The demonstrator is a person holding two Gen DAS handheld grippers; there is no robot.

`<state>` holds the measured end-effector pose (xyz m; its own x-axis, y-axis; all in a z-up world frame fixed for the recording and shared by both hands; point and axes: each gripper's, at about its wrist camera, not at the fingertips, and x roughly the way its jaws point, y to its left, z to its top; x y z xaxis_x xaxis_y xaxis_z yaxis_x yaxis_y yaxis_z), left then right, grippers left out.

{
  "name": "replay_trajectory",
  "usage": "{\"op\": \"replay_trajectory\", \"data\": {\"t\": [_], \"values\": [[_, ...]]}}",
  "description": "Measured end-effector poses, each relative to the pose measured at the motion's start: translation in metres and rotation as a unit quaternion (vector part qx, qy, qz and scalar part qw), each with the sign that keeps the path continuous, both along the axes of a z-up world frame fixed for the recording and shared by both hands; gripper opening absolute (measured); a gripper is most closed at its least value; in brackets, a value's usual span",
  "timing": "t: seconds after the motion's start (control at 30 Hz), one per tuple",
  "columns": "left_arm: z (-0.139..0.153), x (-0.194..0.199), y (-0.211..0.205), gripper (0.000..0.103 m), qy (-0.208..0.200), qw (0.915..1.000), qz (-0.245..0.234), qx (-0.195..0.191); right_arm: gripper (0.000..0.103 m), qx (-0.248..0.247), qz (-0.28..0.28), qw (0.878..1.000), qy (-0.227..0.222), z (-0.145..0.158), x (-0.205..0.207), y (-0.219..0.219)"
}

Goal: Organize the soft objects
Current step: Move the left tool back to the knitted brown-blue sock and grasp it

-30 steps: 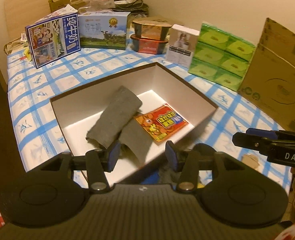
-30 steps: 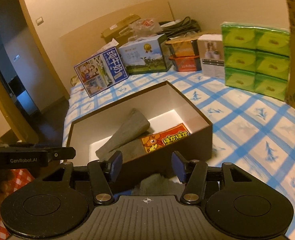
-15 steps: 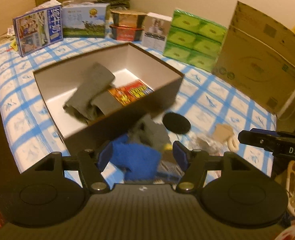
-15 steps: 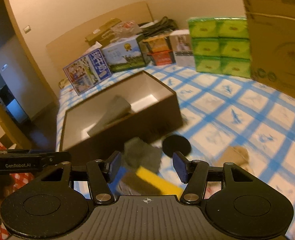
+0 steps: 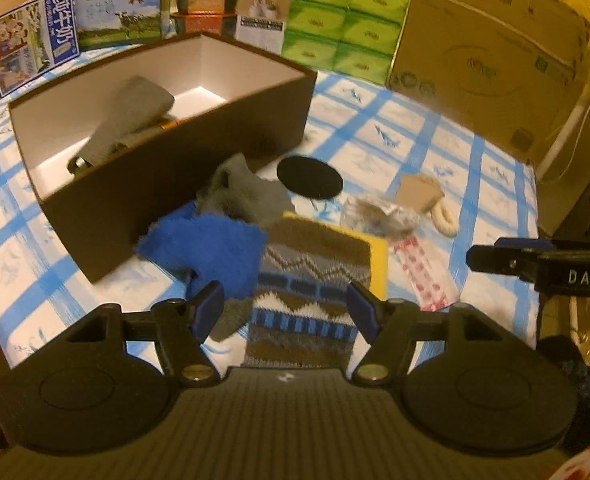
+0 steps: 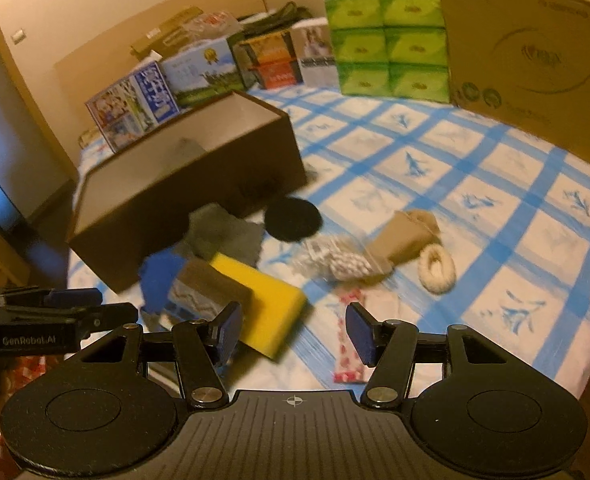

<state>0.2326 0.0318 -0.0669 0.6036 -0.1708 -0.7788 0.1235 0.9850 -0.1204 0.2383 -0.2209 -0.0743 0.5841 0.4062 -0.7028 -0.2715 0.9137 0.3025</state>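
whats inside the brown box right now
In the brown box a rolled grey cloth leans against the near wall, with an orange sliver beside it. The near wall hides the rest of the floor, so other contents cannot be ruled out.

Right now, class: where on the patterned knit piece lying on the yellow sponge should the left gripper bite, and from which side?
Probably its near edge, from above and the near side. The patterned knit piece lies flat over the yellow sponge, its near end overhanging between the open left gripper. The blue cloth crowds its left edge.
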Motion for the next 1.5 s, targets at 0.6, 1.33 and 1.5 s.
{"op": "replay_trajectory", "data": {"t": [0.6, 1.33, 1.5], "values": [[-0.047, 0.023, -0.012, 0.065, 0.026, 0.9993, -0.021, 0.015, 0.057, -0.024, -0.018, 0.999, 0.038, -0.041, 0.014, -0.008], [-0.066, 0.034, -0.022, 0.015, 0.035, 0.9979, -0.049, 0.023, 0.057, -0.045, -0.034, 0.997, 0.061, -0.072, 0.028, -0.014], [-0.057, 0.032, -0.019, 0.012, 0.024, 0.9988, -0.042, 0.003, 0.057, -0.058, -0.033, 0.996, 0.061, -0.080, 0.034, -0.010]]}}
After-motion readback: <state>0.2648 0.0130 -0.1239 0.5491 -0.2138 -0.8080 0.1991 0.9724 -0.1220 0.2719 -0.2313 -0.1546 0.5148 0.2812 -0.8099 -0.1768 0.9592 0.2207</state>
